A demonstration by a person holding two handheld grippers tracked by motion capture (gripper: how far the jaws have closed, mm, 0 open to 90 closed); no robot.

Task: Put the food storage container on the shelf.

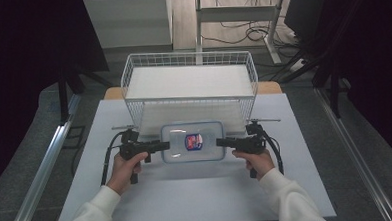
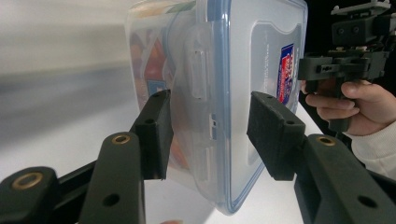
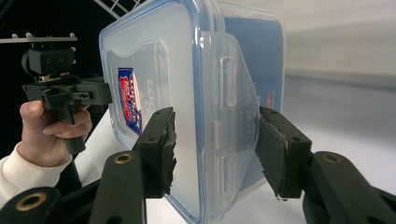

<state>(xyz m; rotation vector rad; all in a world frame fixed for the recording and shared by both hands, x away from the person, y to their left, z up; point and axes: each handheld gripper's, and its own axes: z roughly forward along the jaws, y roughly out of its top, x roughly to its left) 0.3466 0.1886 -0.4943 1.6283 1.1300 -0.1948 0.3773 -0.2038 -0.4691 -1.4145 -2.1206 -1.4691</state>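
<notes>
A clear plastic container [image 1: 193,141] with a blue-rimmed lid and a red-and-blue label lies lid up between my two grippers, just in front of the wire basket. My left gripper [image 1: 164,146] is shut on its left end. In the left gripper view the jaws [image 2: 210,135] clamp the container [image 2: 233,70] across lid and base at a side latch. My right gripper [image 1: 220,142] is shut on the opposite end. In the right gripper view its jaws [image 3: 215,140] squeeze the container [image 3: 187,93] at the other latch. Coloured contents show faintly through the wall. Whether it touches the table I cannot tell.
A white wire basket [image 1: 186,54] stands at the back of the pale table [image 1: 188,201], right behind the container. Dark curtains flank both sides. Table legs and cables lie on the floor beyond. Bare tabletop stretches in front of my hands.
</notes>
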